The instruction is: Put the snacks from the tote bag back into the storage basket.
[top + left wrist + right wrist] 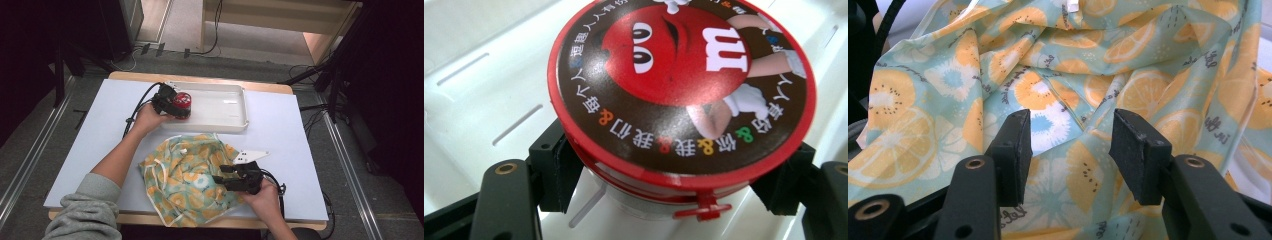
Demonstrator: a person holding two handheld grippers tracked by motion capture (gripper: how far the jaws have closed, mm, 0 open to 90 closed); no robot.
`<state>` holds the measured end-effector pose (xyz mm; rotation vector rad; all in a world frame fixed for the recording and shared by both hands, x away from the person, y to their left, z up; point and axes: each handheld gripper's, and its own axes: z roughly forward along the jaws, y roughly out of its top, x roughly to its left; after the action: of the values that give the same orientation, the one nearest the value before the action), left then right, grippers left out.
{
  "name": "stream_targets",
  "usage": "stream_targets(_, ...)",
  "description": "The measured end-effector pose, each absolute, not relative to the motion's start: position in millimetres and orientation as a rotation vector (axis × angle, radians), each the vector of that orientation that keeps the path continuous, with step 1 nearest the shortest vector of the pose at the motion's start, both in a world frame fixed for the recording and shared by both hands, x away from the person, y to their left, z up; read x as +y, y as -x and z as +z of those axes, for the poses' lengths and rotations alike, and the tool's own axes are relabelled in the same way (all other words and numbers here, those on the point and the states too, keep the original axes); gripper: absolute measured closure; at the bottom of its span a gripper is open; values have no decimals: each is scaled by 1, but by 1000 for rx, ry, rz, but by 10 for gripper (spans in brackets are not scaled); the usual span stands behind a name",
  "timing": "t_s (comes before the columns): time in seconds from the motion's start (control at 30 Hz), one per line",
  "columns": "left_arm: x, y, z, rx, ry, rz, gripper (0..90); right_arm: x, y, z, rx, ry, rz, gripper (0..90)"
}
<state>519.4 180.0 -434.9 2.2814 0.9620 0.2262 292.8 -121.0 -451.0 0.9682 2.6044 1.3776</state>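
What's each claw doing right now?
Left claw: shut on the red-lidded candy tub, in the white tray.
Right claw: open over the citrus-print bag.

The worktop point(90, 135) is a wooden table with a pale blue-white sheet over its top; the wood shows as a thin edge at the far side and at the near side. A white plastic tray point(230, 107) lies directly on this sheet, at the far side, near the middle. Just in front of the tray lies a crumpled cloth bag point(185, 180) with an orange and lemon slice print on green. Its far edge is very close to the tray's near rim, and its near edge reaches the near edge of the worktop. To the left of the tray, the sheet is bare.
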Motion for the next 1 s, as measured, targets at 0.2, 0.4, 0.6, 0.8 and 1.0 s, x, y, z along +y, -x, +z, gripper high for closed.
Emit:
stream_targets(0.2,180,-519,-440,963,-2279,215,258,-121,-293,-451,2605,-967,1376,516)
stream_targets(0.4,183,-519,-441,958,-2283,209,257,-121,-292,-451,2609,-963,1372,516)
stream_targets(0.6,184,-518,-441,965,-2285,214,253,-121,-293,-451,2609,-964,1371,516)
stream_targets(0.8,183,-516,-444,970,-2301,204,238,-121,-292,-452,2609,-964,1370,516)
stream_targets(1.0,182,-516,-446,968,-2302,197,223,-121,-293,-452,2608,-966,1372,515)
